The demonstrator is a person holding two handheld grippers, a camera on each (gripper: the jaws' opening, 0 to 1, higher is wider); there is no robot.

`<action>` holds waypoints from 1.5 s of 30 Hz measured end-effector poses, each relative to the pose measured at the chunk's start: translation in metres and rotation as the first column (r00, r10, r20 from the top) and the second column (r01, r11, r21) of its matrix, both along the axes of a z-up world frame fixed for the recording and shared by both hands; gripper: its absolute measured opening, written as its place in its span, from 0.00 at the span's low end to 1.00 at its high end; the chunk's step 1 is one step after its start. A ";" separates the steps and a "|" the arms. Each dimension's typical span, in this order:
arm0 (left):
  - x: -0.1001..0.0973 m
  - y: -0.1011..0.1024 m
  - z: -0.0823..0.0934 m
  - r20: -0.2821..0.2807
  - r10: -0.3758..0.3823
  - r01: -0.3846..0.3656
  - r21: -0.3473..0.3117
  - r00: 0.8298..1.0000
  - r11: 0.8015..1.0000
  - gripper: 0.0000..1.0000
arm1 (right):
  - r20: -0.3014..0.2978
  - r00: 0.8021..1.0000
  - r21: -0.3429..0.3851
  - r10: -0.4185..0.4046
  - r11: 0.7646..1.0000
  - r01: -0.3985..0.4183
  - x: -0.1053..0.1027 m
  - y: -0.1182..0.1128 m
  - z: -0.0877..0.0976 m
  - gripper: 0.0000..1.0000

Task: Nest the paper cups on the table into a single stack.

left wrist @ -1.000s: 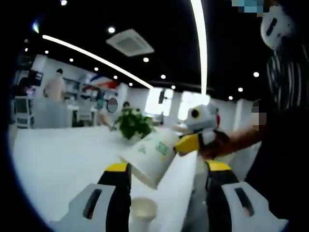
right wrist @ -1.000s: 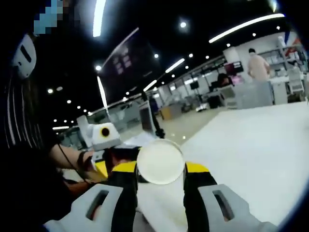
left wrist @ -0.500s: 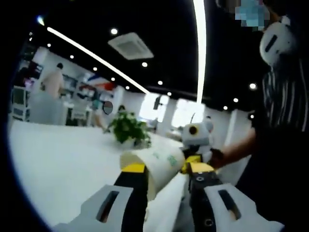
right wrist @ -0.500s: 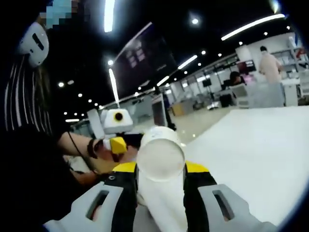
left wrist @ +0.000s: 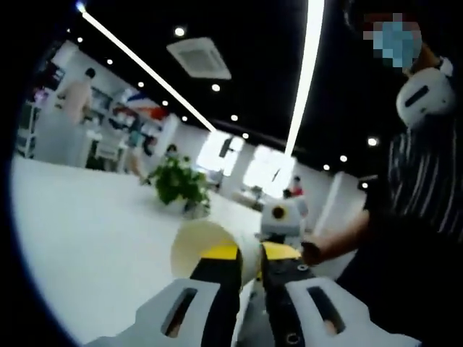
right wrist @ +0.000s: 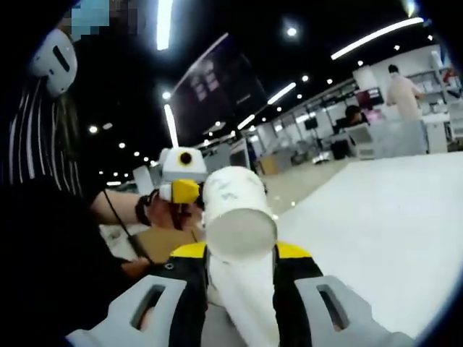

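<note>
Up close, the left gripper has its yellow-tipped jaws drawn nearly together, pinching the rim wall of a paper cup that lies tilted with its open mouth turned toward the table; half a second ago those jaws stood wider apart with the cup lodged between them. The cup's inside is hidden from here, so what it holds I cannot tell.

The right gripper is clamped on a white cup stack; the top cup points bottom-first at the camera, its round base facing me and faint green print on its side. The stack now rises higher between the jaws than it did a second ago, when little more than the round base showed. Just beyond it, the left gripper sits close against the stack's left side, nearer than before, held by a person's hand with a dark strap at the wrist.

Under all this runs the white table. Farther along it stands a green potted plant. Far back, a person stands among shelves.
</note>
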State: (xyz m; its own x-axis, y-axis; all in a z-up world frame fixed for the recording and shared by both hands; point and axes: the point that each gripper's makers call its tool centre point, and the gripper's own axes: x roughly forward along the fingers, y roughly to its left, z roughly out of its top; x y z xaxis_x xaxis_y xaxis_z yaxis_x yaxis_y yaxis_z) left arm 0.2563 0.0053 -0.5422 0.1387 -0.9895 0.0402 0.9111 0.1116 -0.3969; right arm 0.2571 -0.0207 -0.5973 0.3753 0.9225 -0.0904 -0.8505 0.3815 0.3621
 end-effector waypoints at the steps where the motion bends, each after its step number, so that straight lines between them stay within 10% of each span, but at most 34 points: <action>1: -0.006 -0.002 0.001 -0.009 -0.037 0.037 -0.002 0.999 0.999 0.01 | -0.003 1.000 0.003 -0.004 1.000 0.004 0.001 -0.002 0.000 0.25; 3: -0.007 -0.004 0.001 -0.023 -0.052 0.052 0.007 0.998 0.999 0.00 | 0.050 0.998 0.030 0.037 0.999 -0.039 -0.003 -0.005 0.008 0.00; 7: -0.006 -0.005 0.001 0.031 -0.051 0.050 0.038 0.998 0.998 0.00 | 0.043 0.999 -0.022 -0.012 1.000 0.013 0.003 -0.010 0.004 0.16; 27: 0.007 -0.003 0.005 0.051 -0.078 0.073 0.096 0.996 0.993 0.00 | 0.042 0.995 -0.046 -0.092 0.995 0.094 0.009 -0.027 -0.003 0.18; 45: 0.008 -0.006 0.002 0.099 -0.134 0.113 0.190 0.986 0.975 0.00 | 0.081 0.967 -0.105 -0.240 0.963 0.248 0.019 -0.066 -0.011 0.44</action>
